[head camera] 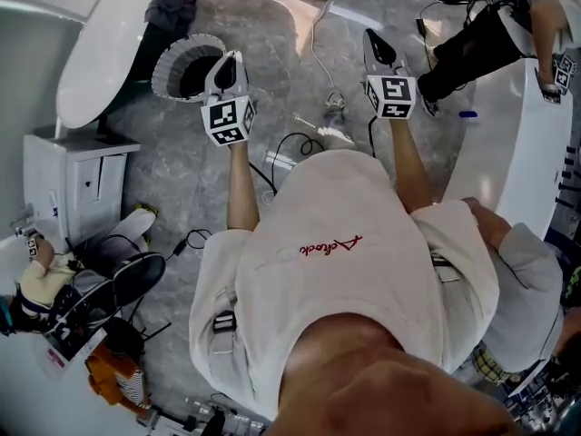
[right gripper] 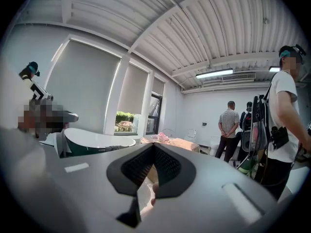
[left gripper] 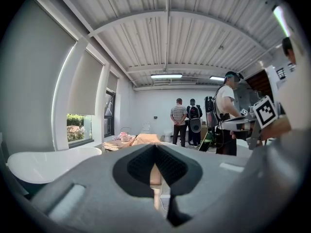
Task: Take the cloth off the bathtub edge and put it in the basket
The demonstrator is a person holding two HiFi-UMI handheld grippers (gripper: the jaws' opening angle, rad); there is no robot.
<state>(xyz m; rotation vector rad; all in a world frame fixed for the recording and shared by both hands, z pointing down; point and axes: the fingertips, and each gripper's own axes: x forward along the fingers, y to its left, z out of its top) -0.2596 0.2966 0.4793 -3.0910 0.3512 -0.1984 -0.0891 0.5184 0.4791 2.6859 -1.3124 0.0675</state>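
Task not begun: cloth lies on the tub edge just beyond the basket; left gripper beside the basket, right gripper well apart from it, both pressed together, holding nothing; pickup and drop remain

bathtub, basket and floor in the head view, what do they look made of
Bathtub: smooth, glossy white with soft highlights along its curved rim, so probably acrylic or glazed ceramic; the look does not say which.
Basket: white wall with fine vertical ribs and a dark inside. This looks like moulded plastic or pleated fabric, but it is unclear.
Floor: grey with pale veins and a sheen, so polished marble or marble-look tile.
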